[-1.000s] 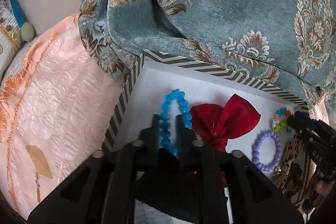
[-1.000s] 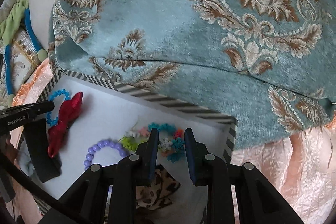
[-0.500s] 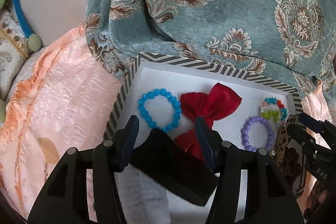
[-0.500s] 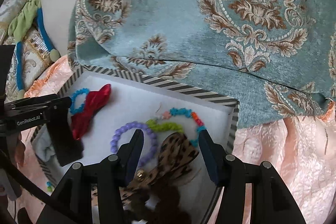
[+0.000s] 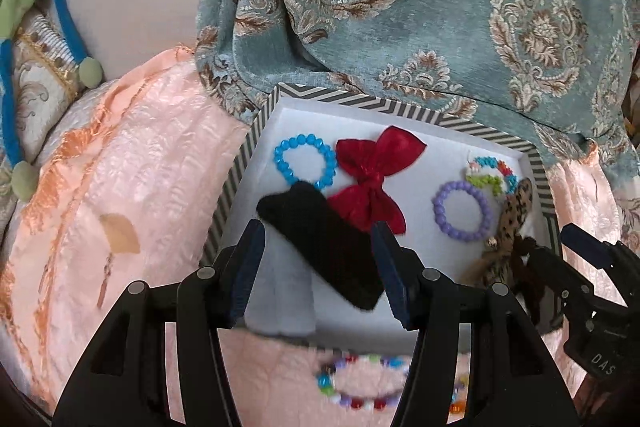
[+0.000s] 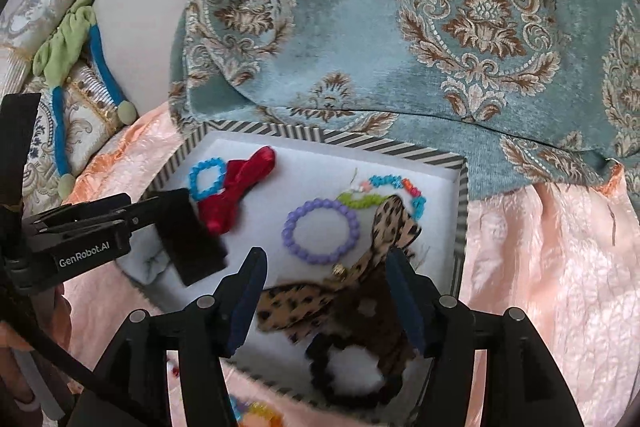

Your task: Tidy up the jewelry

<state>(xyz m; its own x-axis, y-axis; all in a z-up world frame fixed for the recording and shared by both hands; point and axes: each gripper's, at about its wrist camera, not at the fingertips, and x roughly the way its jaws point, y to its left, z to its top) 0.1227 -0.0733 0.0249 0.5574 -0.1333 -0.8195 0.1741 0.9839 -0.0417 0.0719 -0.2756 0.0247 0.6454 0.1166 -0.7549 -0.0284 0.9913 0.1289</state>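
A round blue bead bracelet (image 5: 305, 161) lies in the white tray with a striped rim (image 5: 460, 119), ahead of the left tongs (image 5: 318, 269), beside a red satin bow (image 5: 370, 183). A black rectangular pad (image 5: 320, 247) lies below those tongs, which stand apart and empty. The right tongs (image 6: 326, 293) are opening above a leopard-print fabric bow (image 6: 384, 227), gripping nothing, with a purple bead bracelet (image 6: 320, 230) just ahead.
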